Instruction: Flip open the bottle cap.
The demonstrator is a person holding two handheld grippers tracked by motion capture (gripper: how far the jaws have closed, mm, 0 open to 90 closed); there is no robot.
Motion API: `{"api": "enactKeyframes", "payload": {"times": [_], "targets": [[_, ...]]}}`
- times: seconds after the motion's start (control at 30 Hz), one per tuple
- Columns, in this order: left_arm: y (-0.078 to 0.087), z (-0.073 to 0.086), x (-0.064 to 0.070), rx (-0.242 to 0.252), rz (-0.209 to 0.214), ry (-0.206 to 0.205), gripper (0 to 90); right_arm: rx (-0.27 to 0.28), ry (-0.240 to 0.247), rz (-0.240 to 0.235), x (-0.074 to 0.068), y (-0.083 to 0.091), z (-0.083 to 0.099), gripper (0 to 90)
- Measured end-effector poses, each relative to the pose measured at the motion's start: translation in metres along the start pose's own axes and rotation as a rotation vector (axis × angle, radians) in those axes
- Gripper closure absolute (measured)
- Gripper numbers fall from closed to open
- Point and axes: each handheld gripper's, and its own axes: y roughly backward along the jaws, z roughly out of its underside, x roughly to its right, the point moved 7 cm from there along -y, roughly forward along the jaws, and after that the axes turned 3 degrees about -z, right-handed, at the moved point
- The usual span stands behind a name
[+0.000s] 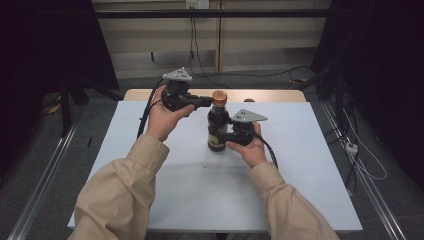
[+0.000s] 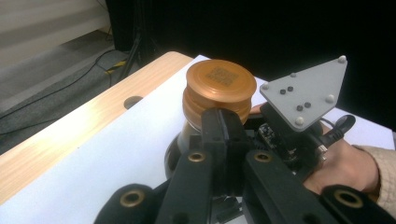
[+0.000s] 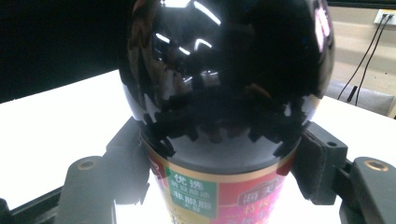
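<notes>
Two grippers work on one dark bottle [image 1: 218, 131], which stands upright near the middle of the white table [image 1: 300, 165], a little toward its far edge. Going from the biggest thing down: the table carries nothing else of note apart from a small speck in front of the bottle. The bottle has a rounded black shoulder [image 3: 224, 79] and a red and green label [image 3: 219, 196] around its lower body. The right gripper [image 1: 231, 136] clamps that body from the person's right, one black jaw pressed on each side just at the top of the label, so the bottle is held steady on the table. The left gripper [image 1: 205, 102] comes in from the left at neck height; seen along its own jaws, they sit nearly together at the neck just under the copper-coloured cap [image 2: 219, 88], though whether they truly pinch it I cannot tell.

My judgement: the step in hand is opening the bottle, with bracing done and the cap not yet gripped. Next, the left gripper needs to rise slightly, close squarely around the ribbed side of the cap, and twist while the right one keeps firm so the smooth glass does not spin or tip.
</notes>
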Motion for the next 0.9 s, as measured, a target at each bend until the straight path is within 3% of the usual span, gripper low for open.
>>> {"api": "enactKeyframes", "payload": {"times": [0.23,0.43,0.6,0.7,0.73,0.77,0.8,0.83,0.9], "targets": [[-0.001,-0.004,0.0,-0.017,-0.016,-0.024,90.0,0.005,-0.001,0.006,0.0,0.0,0.0,31.4],[-0.005,-0.005,0.0,-0.005,0.005,0.011,90.0,0.009,-0.013,0.019,0.001,0.0,0.001,31.6],[-0.006,-0.007,0.001,-0.019,-0.014,-0.007,90.0,0.007,-0.018,0.024,0.002,0.001,0.001,31.7],[-0.007,-0.008,0.0,-0.01,0.005,0.012,90.0,0.005,-0.02,0.024,0.002,0.001,0.001,31.7],[-0.006,-0.011,0.001,0.024,0.015,0.008,90.0,0.01,-0.021,0.024,0.002,0.001,0.002,31.7],[-0.001,-0.023,0.007,0.132,0.096,0.071,90.0,0.014,-0.025,0.027,0.003,0.0,0.002,31.7],[0.0,-0.035,0.014,0.139,0.071,0.003,90.0,0.005,0.029,0.018,-0.004,-0.005,0.001,31.5],[-0.003,-0.044,0.023,0.109,0.062,-0.038,90.0,0.005,0.029,0.018,-0.004,-0.005,0.001,31.5],[-0.004,-0.056,0.033,0.064,0.038,-0.067,90.0,-0.011,0.07,0.039,-0.013,-0.013,-0.003,31.3]]}}
